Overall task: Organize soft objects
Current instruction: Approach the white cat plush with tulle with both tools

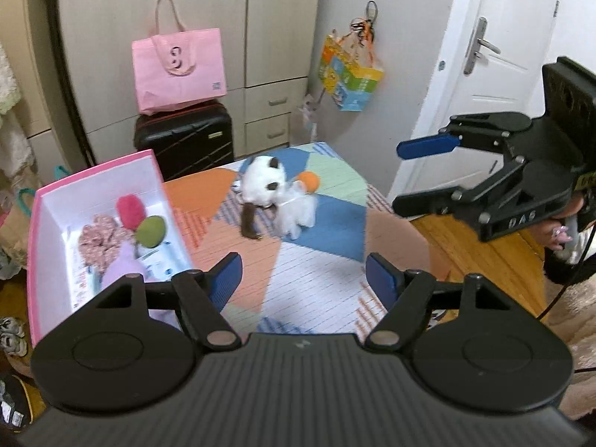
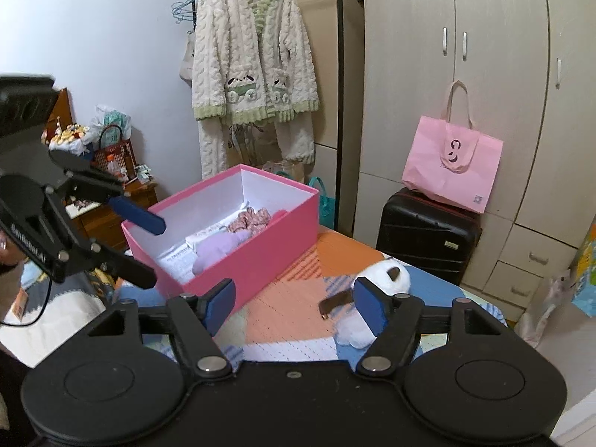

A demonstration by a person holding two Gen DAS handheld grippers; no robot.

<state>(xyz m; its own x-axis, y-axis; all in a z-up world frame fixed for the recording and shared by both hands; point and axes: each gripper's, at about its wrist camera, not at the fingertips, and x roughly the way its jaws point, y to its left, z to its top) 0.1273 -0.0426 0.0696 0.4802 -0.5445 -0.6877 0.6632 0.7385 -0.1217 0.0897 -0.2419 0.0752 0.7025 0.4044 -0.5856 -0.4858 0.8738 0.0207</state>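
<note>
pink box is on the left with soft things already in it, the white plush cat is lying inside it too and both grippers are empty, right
Not quite. The white plush cat is not inside the pink box; it lies outside it on the patterned cover, as the left wrist view shows. The rest holds: the box already has soft things in it, and the left gripper and right gripper are open and empty.

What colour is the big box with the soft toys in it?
Pink outside, white inside. The box shows best in the right wrist view.

box pink | plush toy white, brown | bag pink
</note>
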